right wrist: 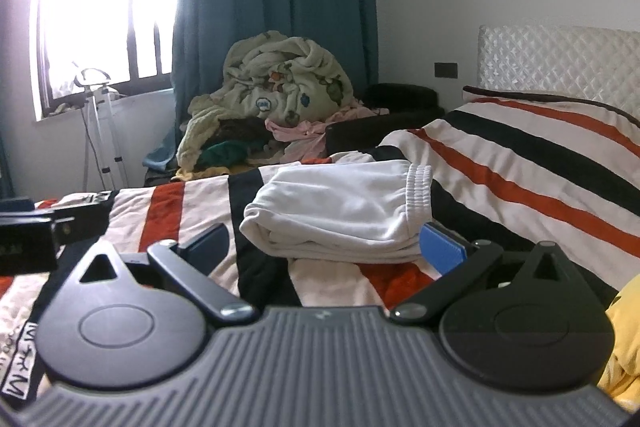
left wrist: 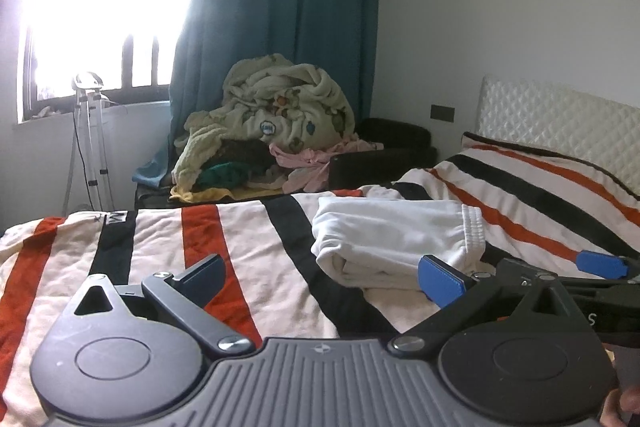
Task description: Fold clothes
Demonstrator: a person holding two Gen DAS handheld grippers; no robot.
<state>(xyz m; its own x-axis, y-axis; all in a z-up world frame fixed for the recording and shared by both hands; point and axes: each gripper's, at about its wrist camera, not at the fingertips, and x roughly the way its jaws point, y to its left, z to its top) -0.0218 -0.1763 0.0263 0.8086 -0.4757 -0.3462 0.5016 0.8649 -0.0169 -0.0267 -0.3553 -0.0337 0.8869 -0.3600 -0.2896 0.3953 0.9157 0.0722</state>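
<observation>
At center frame on the striped blanket (right wrist: 520, 163), the white garment (right wrist: 340, 211) lies folded into a compact bundle. Left gripper (left wrist: 324, 277) and right gripper (right wrist: 324, 245) both gape, holding nothing. Unfolded laundry pile (right wrist: 276, 95) waits upper center; yellow cloth (right wrist: 624, 339) lower right.

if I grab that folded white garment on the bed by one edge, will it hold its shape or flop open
Probably it flops: the folded white garment looks like soft knit, its stacked layers loose at the near edge. It seems light, so a push would likely slide or bunch it on the striped blanket rather than roll. Both tongs are open, holding nothing.
</observation>
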